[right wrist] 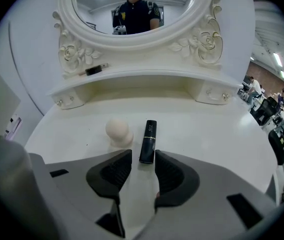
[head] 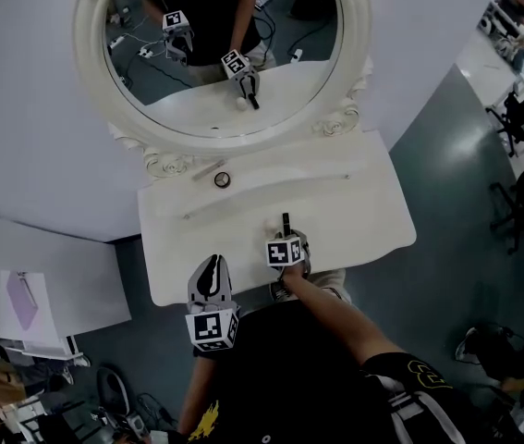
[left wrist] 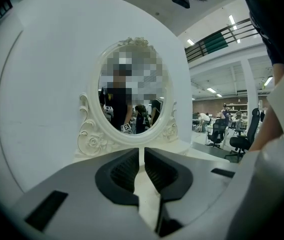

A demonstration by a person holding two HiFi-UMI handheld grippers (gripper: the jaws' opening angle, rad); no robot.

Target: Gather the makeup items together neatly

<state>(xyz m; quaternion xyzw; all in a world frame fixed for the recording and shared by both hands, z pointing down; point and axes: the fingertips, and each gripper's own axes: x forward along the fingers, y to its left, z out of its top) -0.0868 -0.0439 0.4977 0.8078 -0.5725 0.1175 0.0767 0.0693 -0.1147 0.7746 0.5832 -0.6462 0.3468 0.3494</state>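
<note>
Right gripper view looks down on a white vanity desk [right wrist: 222, 134] below an oval mirror [right wrist: 131, 38]. The right hand-held gripper [right wrist: 143, 160] is released, jaws apart. A black lipstick tube [right wrist: 148, 140] lies flat on the desk with its near end just at their tips. A beige makeup sponge [right wrist: 117, 131] stands just left of the lipstick. On the raised shelf [right wrist: 147, 76] rests a small dark item [right wrist: 92, 70], possibly a brush. The left hand-held gripper [left wrist: 142, 159] is clenched on nothing, at the desk's front edge.
</note>
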